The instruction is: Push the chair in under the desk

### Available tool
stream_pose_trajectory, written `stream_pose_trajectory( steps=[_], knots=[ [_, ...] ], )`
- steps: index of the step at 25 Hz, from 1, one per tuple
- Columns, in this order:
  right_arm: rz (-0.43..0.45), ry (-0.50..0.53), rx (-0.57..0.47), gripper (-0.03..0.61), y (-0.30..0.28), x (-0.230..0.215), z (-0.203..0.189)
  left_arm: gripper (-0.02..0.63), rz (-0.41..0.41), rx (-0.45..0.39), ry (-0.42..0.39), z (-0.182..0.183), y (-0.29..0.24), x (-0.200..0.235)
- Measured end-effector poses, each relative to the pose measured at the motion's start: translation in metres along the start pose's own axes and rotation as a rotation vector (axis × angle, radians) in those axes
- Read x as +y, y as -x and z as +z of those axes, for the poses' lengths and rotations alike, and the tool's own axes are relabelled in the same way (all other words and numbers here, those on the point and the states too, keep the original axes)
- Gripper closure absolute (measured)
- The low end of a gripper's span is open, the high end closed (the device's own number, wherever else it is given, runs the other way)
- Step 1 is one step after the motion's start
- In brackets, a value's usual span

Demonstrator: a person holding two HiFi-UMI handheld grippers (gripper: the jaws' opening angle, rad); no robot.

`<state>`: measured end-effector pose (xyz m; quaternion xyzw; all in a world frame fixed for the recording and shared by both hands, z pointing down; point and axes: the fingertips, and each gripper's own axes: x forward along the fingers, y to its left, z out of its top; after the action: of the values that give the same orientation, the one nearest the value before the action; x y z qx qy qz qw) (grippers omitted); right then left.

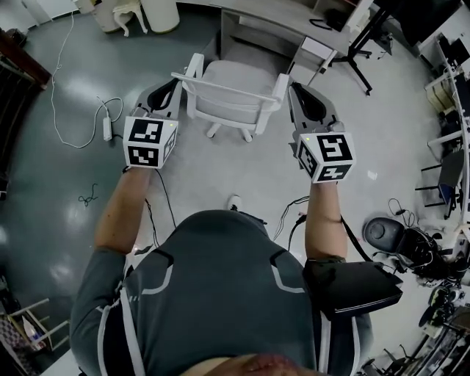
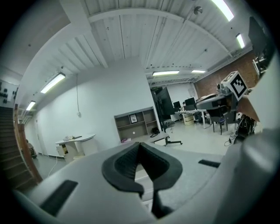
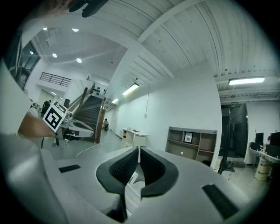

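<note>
Over on the left, a white cable and power strip (image 1: 108,129) lie loose on the grey floor (image 1: 51,183). Next comes the person's left arm, stretched forward with the left tongs (image 1: 174,86) held out nearly level. Their tip sits just beside the left corner of the chair's backrest, though I can't tell if it actually touches. In the left gripper view these tongs (image 2: 139,146) are pressed together with nothing pinched between them.

In the middle stands the white chair (image 1: 235,87), its back towards the person and its seat facing the counter (image 1: 283,16). It is just short of the counter's edge, with most of it out on the open floor and not yet tucked under.

On the right, the right tongs (image 1: 296,91) reach to the right end of the backrest in the same way, just beside it or against it. In the right gripper view those tongs (image 3: 138,151) are also closed tip to tip and hold nothing. Further right, a black stand (image 1: 356,53) has its legs splayed on the floor near the counter's end.
</note>
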<state>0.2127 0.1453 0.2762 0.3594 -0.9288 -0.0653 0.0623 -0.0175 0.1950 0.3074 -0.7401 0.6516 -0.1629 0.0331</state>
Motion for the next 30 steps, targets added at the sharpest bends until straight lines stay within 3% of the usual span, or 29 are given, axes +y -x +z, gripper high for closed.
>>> stream_pose_trajectory(
  steps=[9, 16, 21, 30],
  knots=[
    [0.083, 0.006, 0.023, 0.54, -0.031, -0.047, -0.034, 0.603, -0.022, 0.086, -0.073, -0.006, -0.072, -0.02],
    [0.143, 0.025, 0.074, 0.513, -0.061, -0.054, -0.059, 0.603, -0.058, 0.177, -0.117, -0.023, -0.101, -0.019],
    [0.172, 0.064, 0.136, 0.497, -0.083, -0.048, -0.079, 0.6, -0.085, 0.171, -0.148, -0.035, -0.123, -0.005],
    [0.188, 0.103, 0.225, 0.454, -0.131, -0.03, -0.113, 0.505, -0.228, 0.224, -0.19, -0.086, -0.165, 0.024]
  ],
)
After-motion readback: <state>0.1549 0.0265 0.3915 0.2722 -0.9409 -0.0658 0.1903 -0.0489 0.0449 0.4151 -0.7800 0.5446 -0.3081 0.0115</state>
